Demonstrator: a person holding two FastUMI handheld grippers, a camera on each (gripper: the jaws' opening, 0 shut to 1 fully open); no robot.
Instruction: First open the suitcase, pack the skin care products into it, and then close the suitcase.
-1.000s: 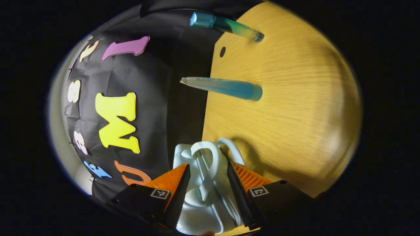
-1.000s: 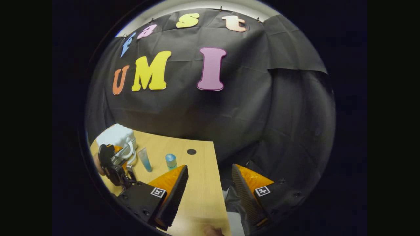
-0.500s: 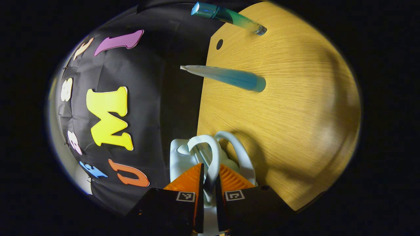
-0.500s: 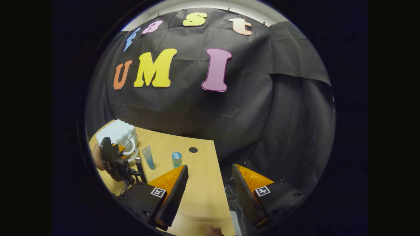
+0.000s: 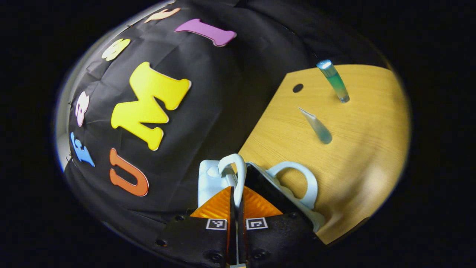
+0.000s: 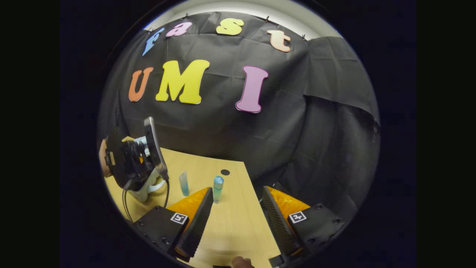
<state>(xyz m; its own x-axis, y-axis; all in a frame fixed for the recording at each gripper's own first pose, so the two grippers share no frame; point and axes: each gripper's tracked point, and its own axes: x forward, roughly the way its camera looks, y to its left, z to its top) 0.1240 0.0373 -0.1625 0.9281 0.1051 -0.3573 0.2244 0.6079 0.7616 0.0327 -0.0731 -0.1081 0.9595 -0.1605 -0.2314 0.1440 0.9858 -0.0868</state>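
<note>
The suitcase (image 5: 219,178) sits at the 6 o'clock edge of the left gripper view, on the near-left part of the counter (image 5: 357,156). It is partly open: one half stands up with its handle (image 5: 238,175) pinched in the left claw (image 5: 234,208), while the other half, with its own handle (image 5: 297,182), lies at 4 o'clock, a dark gap between them. Both fingers of the left claw press on the upper handle.

Step in hand, by judgement: opening. Swing the held handle in an arc about the hinge rather than pulling straight, so the lower half stays flat on the counter. Keep the grip firm until the lid rests fully back.

The tube (image 5: 316,126) and the bottle (image 5: 334,82) stand at 1 to 2 o'clock, well apart from the suitcase.

In the right gripper view, the right claw (image 6: 238,212) hangs wide and empty above the counter's near edge, with the left gripper at 9 o'clock.
</note>
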